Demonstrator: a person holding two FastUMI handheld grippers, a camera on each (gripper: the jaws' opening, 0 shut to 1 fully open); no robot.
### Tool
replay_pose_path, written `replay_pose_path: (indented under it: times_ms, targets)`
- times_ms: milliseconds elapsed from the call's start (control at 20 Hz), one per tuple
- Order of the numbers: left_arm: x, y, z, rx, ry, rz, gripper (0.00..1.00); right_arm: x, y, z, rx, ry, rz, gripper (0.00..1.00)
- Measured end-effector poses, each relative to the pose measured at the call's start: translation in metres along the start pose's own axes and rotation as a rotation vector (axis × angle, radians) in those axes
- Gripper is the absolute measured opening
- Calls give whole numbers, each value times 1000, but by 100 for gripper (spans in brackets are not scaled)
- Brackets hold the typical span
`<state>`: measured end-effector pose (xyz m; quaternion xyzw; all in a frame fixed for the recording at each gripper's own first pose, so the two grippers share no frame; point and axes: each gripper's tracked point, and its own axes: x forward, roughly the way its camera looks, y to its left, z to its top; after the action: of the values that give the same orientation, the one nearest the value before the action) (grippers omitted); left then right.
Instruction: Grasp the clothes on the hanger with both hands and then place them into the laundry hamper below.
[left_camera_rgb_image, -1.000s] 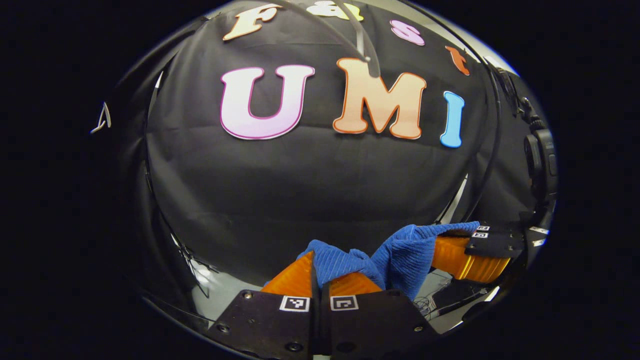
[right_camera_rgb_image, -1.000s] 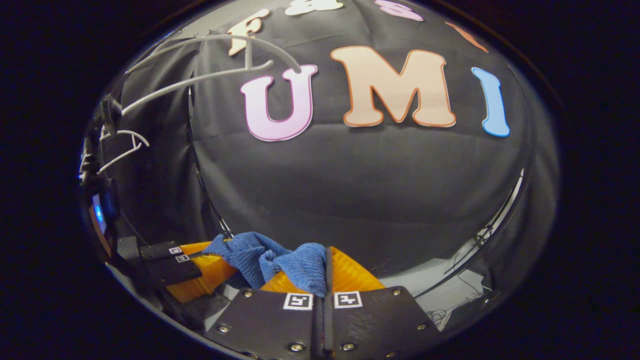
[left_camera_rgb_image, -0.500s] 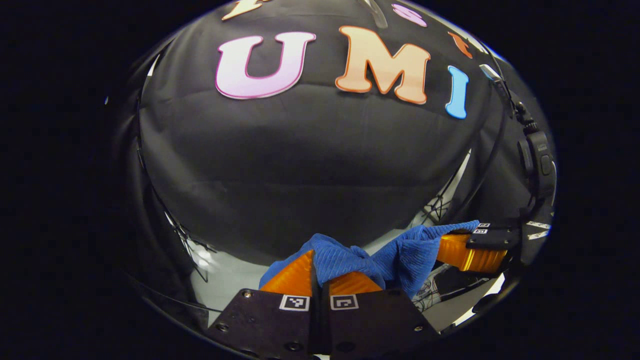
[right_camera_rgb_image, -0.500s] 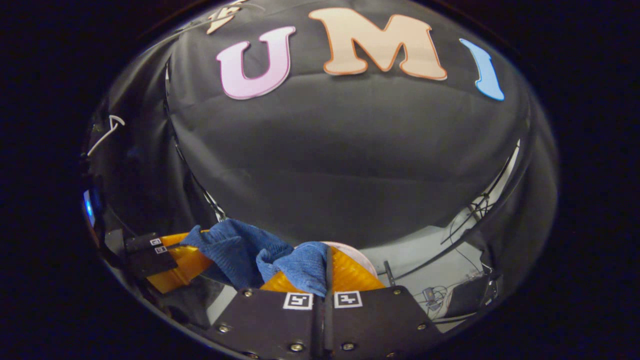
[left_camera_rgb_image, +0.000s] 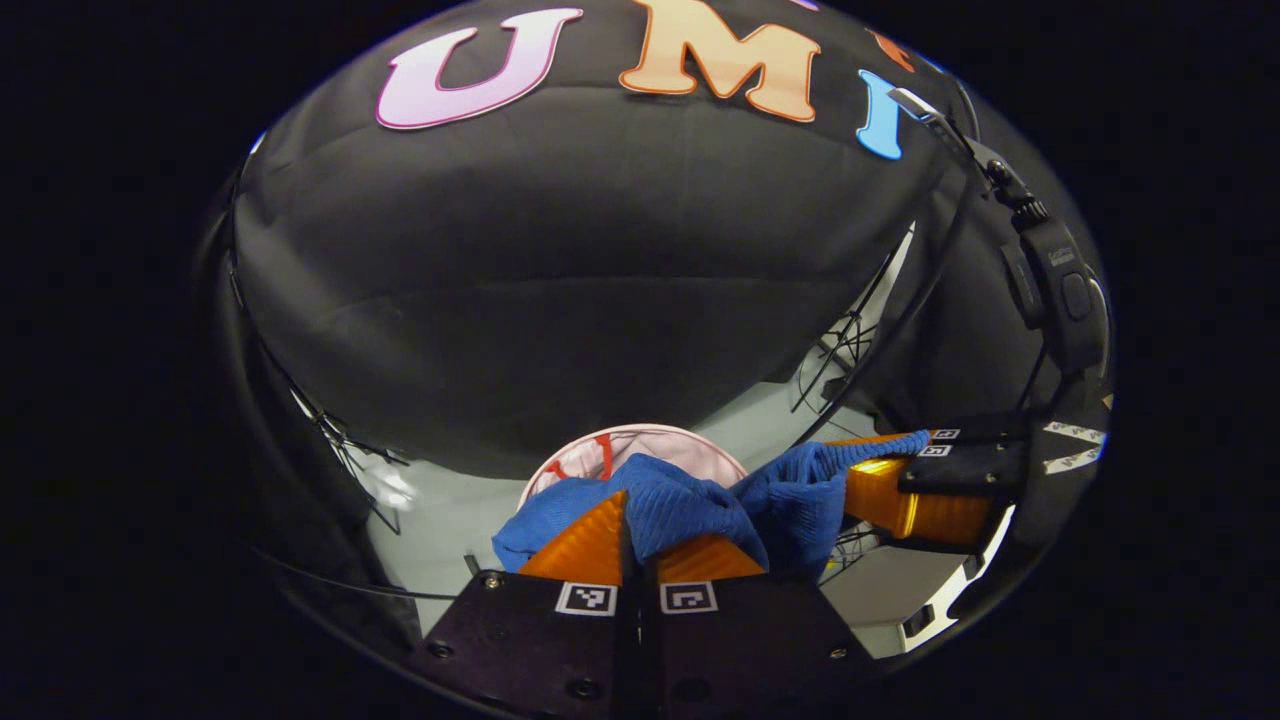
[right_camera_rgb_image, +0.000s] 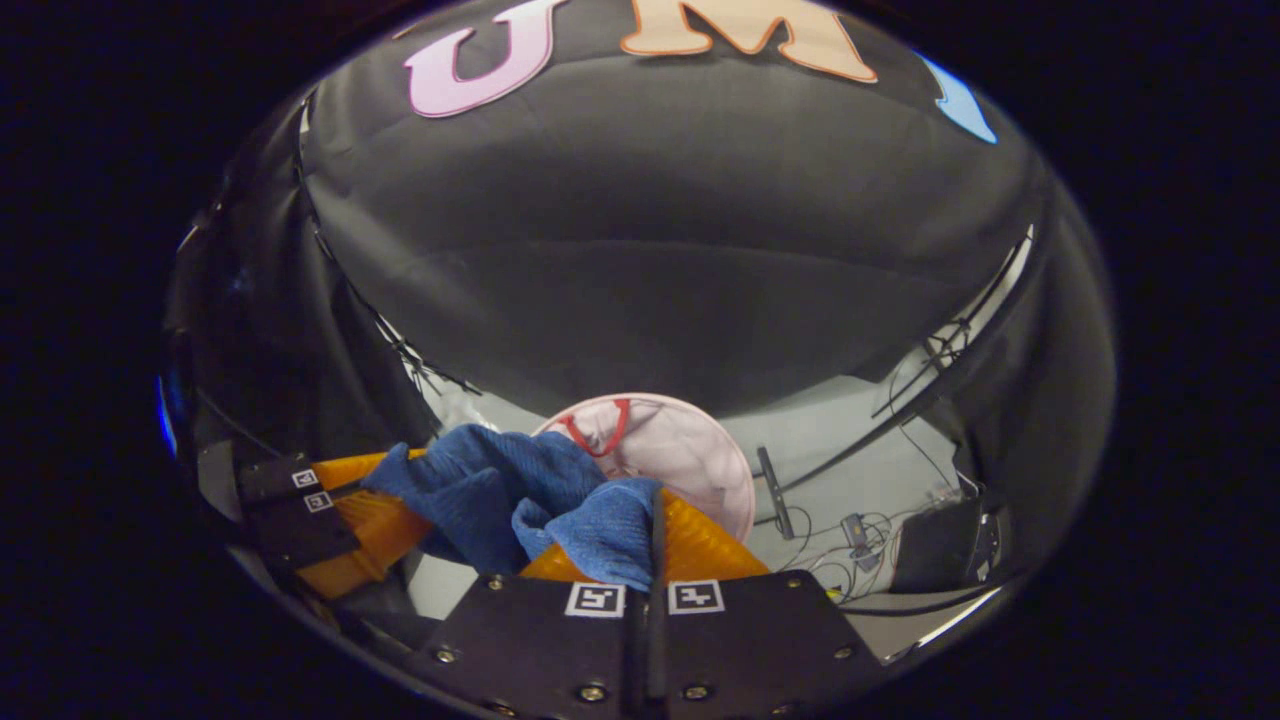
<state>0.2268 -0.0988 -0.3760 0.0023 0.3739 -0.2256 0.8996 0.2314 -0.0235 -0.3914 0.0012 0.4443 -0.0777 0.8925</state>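
Both views have tipped down over the last second, bringing the pink laundry hamper (right_camera_rgb_image: 665, 455) into sight beneath the blue knitted garment (left_camera_rgb_image: 700, 505), clamped between left hand-held gripper (left_camera_rgb_image: 632, 525) and right hand-held gripper (right_camera_rgb_image: 655, 535); lowering appears under way, release pending.

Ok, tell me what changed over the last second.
Both tools carried the blue ribbed cloth downward: the wall letters slid up, the white hanger passed out of view, and the round pink hamper came into view below. Unchanged: left tool and right tool stay clamped on the cloth.
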Motion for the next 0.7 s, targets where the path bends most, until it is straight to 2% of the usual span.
replay_pose_path:
  times_ms: [50, 100, 250, 350, 450, 650, 700]
  targets:
    - [2, 3, 0, -9, -9, 1, 2, 0, -1, -1, -6, 6, -10, 6]
    - [4, 6, -2, -12, 4, 8, 3, 0, -2, -3, -14, 13, -22, 2]
    - [6, 22, -3, -24, 11, 42, 4, 1, -1, -1, -25, 24, -52, 2]
    - [8, 29, 2, -45, 6, 37, 5, 1, 1, 6, -19, 19, -71, 2]
    - [11, 38, 5, -86, 9, 45, 10, -2, 7, 16, 5, -3, -70, 4]
    - [14, 45, 5, -74, 25, 69, 14, -13, 15, 39, 8, -57, -74, 3]
    - [7, 41, 10, -71, 15, 69, 19, -20, 14, 43, -1, -74, -75, 4]
